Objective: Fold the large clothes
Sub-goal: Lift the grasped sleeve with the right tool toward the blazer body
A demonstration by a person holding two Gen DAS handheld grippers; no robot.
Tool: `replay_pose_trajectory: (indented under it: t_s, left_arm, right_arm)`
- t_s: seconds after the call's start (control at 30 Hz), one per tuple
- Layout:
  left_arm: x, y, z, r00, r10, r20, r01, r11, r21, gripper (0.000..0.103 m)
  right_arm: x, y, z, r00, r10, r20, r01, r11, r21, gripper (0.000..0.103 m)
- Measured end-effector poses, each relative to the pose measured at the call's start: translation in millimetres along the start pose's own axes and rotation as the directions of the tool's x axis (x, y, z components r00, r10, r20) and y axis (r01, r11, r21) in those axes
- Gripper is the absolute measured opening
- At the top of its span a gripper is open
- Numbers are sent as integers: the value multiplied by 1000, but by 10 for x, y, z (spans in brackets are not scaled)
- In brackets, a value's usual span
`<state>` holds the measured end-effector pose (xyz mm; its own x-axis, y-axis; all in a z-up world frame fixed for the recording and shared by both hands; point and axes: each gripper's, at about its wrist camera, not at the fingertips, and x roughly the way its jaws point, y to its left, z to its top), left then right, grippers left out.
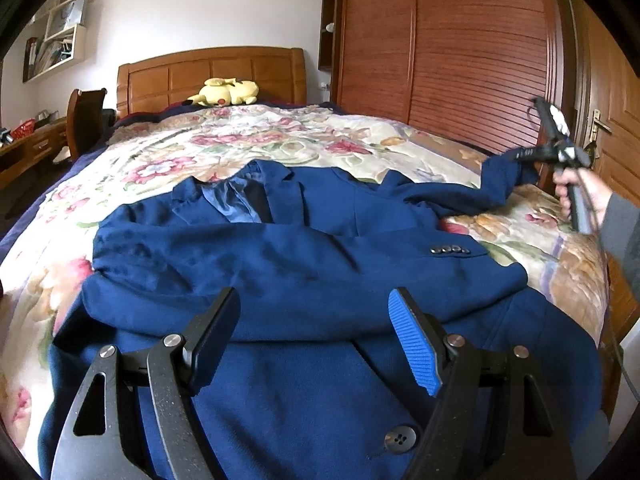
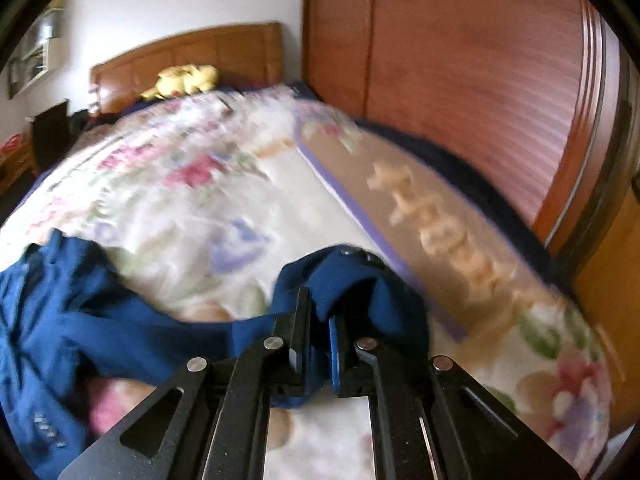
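Observation:
A navy blue suit jacket [image 1: 304, 264] lies spread on the floral bedspread, collar toward the headboard. One sleeve is folded across its front, cuff buttons [image 1: 448, 250] showing. My left gripper [image 1: 316, 316] is open and empty, hovering over the jacket's lower front. My right gripper [image 2: 320, 316] is shut on the other sleeve's cuff [image 2: 348, 276] and holds it raised over the bed's right side. It also shows in the left wrist view [image 1: 524, 156] at the far right, sleeve [image 1: 472, 192] stretched toward it.
The bed [image 1: 280, 136] has a wooden headboard [image 1: 212, 72] with a yellow plush toy [image 1: 226, 92] on it. A tall wooden wardrobe [image 1: 440, 40] stands close along the right. A desk and chair [image 1: 84, 120] stand at the left. The right wrist view is motion-blurred.

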<state>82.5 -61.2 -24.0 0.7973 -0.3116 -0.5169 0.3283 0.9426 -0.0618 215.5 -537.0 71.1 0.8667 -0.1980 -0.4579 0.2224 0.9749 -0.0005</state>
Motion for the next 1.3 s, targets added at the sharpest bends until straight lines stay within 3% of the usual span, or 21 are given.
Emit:
replay_pose_trajectory:
  t_s: [0.33, 0.6, 0.97, 1.3]
  left_arm:
    - [-205, 91, 2, 999, 24, 35, -23, 1000, -5, 77]
    - [-376, 192, -30, 997, 53, 56, -53, 999, 0, 77]
    - [-585, 408, -70, 995, 71, 77, -69, 997, -24, 77]
    - [-713, 558, -95, 992, 92, 91, -88, 995, -47, 77]
  right_arm:
    - [-1270, 707, 68, 983, 89, 159, -61, 983, -173, 7]
    - [-1904, 1070, 10, 970, 113, 215, -59, 968, -243, 7]
    - [-2186, 1409, 30, 954, 176, 243, -90, 940, -329, 7]
    - [-2510, 1949, -83, 924, 297, 240, -174, 886, -430, 7]
